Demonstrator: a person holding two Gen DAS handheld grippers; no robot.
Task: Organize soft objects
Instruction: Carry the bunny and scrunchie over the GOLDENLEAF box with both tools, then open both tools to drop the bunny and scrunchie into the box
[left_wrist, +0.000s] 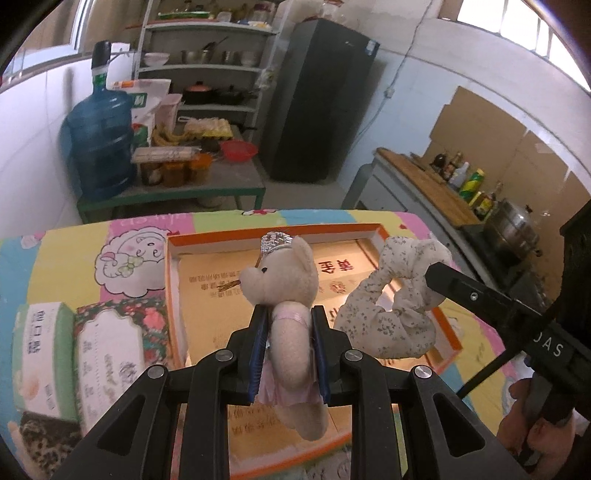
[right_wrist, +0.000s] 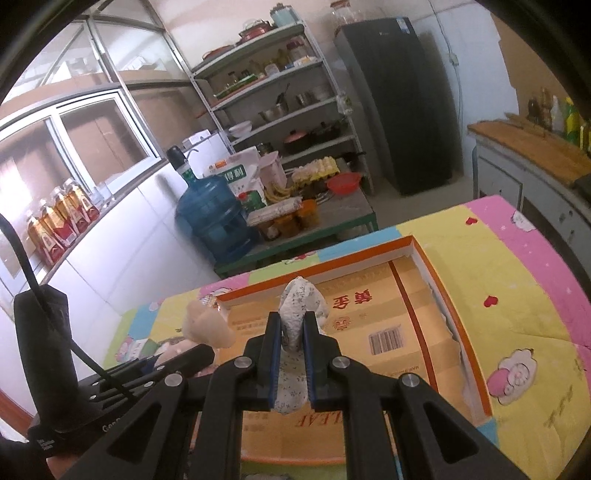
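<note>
Two soft things are in my grip, both hanging above the orange tray (left_wrist: 177, 242) on the colourful cloth. On the left, my left gripper (left_wrist: 289, 325) is clamped around the waist of the plush bear (left_wrist: 280, 275) — light and squashy, and the middle gives the firmest hold. On the right, my right gripper (right_wrist: 292, 328) pinches the floral scrunchie (right_wrist: 301, 299) — limp fabric, I think it can slip if held by an edge.
</note>
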